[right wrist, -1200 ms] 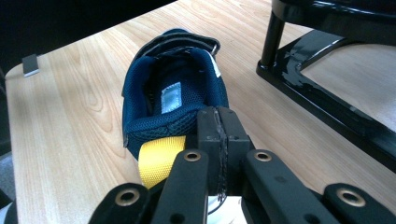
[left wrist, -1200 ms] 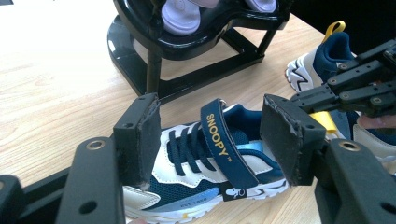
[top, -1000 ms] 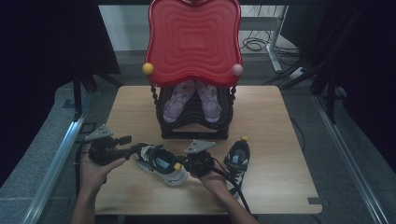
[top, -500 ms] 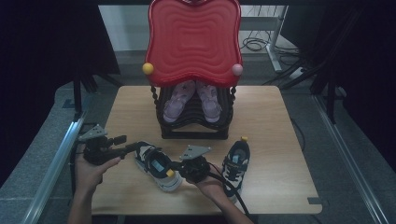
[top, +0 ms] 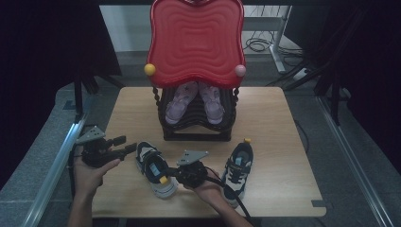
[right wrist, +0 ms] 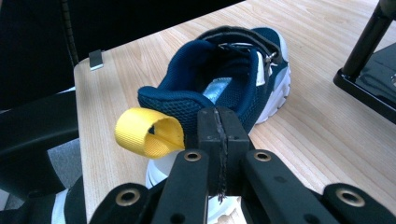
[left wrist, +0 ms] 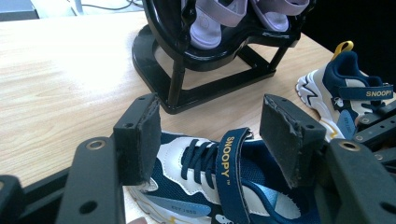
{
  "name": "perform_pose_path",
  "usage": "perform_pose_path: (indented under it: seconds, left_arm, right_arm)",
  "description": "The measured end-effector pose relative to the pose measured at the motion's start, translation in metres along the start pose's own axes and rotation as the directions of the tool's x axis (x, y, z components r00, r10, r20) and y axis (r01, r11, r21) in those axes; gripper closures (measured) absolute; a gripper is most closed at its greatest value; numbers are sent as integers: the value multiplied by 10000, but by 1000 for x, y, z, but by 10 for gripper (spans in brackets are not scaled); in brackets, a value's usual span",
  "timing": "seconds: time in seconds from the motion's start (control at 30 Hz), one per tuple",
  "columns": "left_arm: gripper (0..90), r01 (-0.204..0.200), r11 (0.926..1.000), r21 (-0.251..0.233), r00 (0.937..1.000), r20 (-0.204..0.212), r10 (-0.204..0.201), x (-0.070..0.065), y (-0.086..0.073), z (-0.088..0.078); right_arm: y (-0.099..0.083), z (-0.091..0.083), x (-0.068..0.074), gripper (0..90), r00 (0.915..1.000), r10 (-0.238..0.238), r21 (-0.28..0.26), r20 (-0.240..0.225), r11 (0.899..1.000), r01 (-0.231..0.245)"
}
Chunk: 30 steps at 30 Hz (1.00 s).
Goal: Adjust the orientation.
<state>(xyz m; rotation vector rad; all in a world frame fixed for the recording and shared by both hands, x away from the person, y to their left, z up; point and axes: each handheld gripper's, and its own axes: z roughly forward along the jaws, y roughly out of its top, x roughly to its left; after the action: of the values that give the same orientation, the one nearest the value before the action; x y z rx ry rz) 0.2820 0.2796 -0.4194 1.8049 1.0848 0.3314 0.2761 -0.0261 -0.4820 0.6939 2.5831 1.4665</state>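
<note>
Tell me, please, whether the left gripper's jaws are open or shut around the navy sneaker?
Open. In the left gripper view, the left gripper has its two pads standing wide apart over the navy sneaker, touching neither side.

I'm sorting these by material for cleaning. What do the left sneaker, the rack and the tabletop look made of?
Sneaker: navy woven mesh with smooth white panels that look like synthetic leather, plus a fabric strap.
Rack: glossy black with sharp highlights, probably moulded plastic, possibly lacquered.
Tabletop: pale wood grain, matte, likely laminate or veneer.
</note>
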Motion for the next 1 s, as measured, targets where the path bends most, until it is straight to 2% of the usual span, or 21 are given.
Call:
perform_pose_path:
  seconds: [0.27,0.53,0.8,1.0]
  left_arm:
    - [391,-51,10000,-74,10000,7,51,0,0,-3]
    - [390,-19,9999,-166,10000,-13,19,3,0,-6]
    - [389,33,9998,-203,10000,-46,-34,5,-1,-8]
    - [387,1,10000,-76,10000,5,-1,4,-1,-6]
  right_arm:
    - [-2,4,0,897,9999,90,63,-96,9999,-90]
    - [-5,20,9,897,9984,-103,261,-556,9996,117]
    - [-7,28,7,897,9983,-41,402,-577,9992,64]
    - [-8,38,15,896,9952,-277,362,-939,9989,313]
